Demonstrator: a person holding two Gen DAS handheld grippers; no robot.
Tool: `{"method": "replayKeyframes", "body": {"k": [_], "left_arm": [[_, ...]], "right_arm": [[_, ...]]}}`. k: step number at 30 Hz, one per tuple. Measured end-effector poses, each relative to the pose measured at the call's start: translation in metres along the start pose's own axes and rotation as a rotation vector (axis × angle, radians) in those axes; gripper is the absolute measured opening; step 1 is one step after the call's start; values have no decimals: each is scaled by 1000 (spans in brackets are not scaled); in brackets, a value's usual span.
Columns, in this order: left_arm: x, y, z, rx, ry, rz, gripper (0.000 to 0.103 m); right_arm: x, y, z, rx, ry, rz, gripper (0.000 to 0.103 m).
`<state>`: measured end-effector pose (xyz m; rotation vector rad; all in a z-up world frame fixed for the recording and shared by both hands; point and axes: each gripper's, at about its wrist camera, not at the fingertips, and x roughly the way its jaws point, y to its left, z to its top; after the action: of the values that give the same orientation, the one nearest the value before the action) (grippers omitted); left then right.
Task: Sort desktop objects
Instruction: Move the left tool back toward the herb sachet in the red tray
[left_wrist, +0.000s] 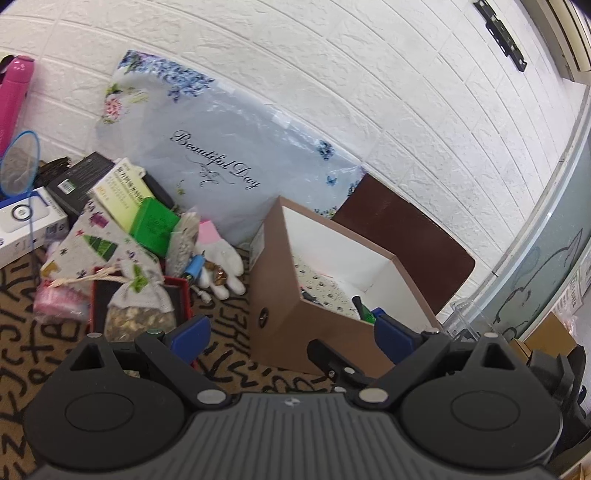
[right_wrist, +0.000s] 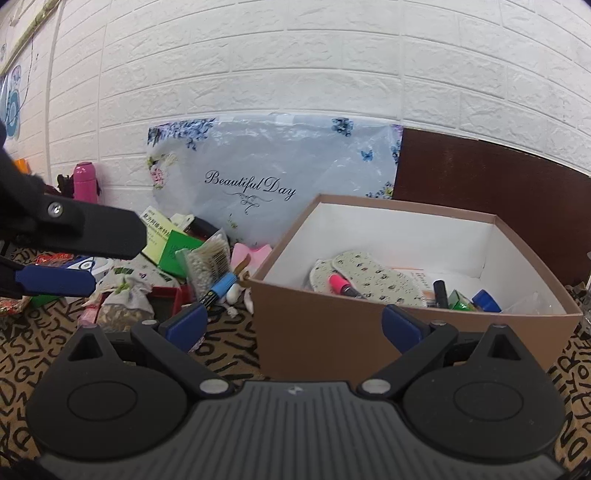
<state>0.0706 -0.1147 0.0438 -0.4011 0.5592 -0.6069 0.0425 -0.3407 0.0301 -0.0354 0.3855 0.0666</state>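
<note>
Clutter (right_wrist: 192, 266) left of our right claw (right_wrist: 295, 325) awaits sorting; both claws spread, empty. Next we pick one for the box (right_wrist: 369, 332) ahead.

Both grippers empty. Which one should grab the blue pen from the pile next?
Probably right. The blue pen lies just beyond the open right gripper, near its left fingertip. The left gripper, also open, faces the box corner.
</note>
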Motion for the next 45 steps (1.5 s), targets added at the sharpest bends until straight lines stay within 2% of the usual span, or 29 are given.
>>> {"method": "replayKeyframes", "body": {"k": [9, 22, 29, 35, 41, 45], "left_arm": [[-29, 33, -17, -43, -2, 72, 98], [-79, 101, -34, -203, -40, 220, 98], [-100, 122, -50, -234, -33, 274, 98], [-114, 144, -64, -247, -23, 332, 98], [-111, 160, -65, -265, 14, 352, 98], [-102, 154, -59, -215, 31, 323, 98]], "right_arm": [[-5, 20, -4, -25, 29, 43, 98], [-14, 55, -10, -70, 63, 109, 98], [-20, 76, -12, -88, 78, 134, 99], [-27, 102, -28, -112, 113, 177, 99], [-20, 132, -55, -140, 215, 274, 98], [-16, 141, -57, -162, 221, 275, 98]]}}
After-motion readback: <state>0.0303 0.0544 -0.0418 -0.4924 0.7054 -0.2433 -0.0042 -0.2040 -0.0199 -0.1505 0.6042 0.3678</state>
